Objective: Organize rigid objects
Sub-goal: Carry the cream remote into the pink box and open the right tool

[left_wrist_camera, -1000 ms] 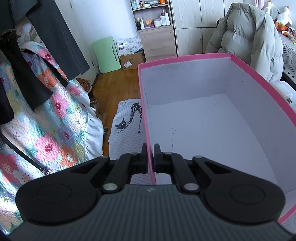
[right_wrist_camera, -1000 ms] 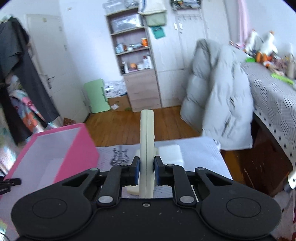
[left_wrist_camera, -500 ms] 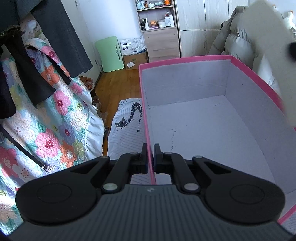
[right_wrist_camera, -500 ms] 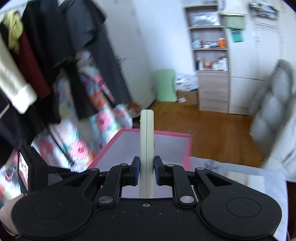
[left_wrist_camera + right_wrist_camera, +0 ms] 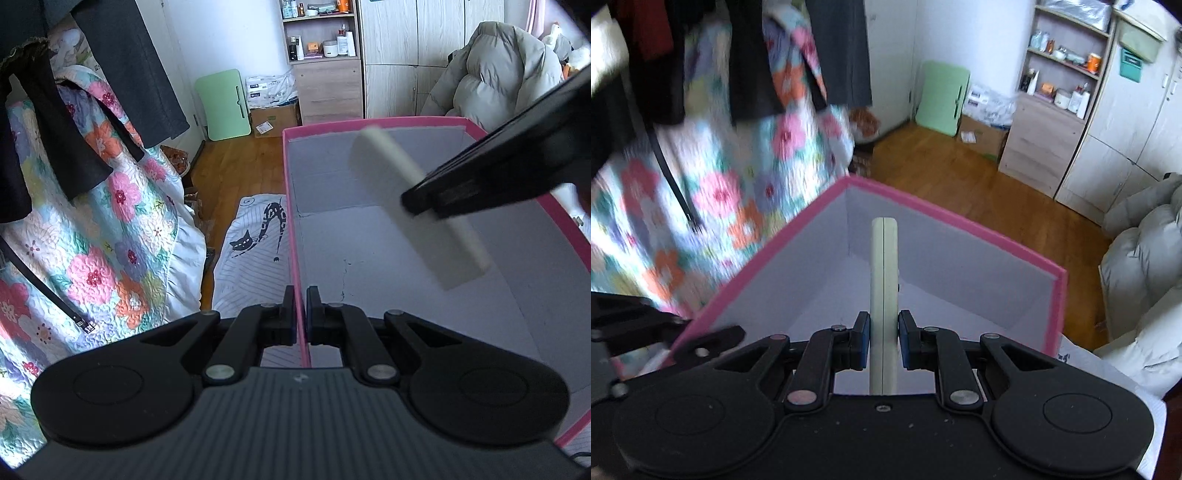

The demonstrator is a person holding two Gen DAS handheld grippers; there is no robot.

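Right wrist view: right claw point(image 5: 883, 339) pinching cream slab point(image 5: 884, 280), long axis forward, above pink box point(image 5: 960, 236) interior, probably clear of floor. Left claw point(image 5: 301, 314) clamping box wall.

A floral quilt point(image 5: 110, 236) hangs at the left, with dark garments point(image 5: 122, 66) draped over it and a black strap with a buckle point(image 5: 79, 321) across it. A cat-print cloth point(image 5: 255, 258) lies below. On the wooden floor point(image 5: 236, 166), a mint-green folding table point(image 5: 223, 103) leans against the wall beside a cardboard box point(image 5: 275, 120). A grey puffer coat point(image 5: 506, 70) sits right of the wooden shelf unit point(image 5: 321, 59).
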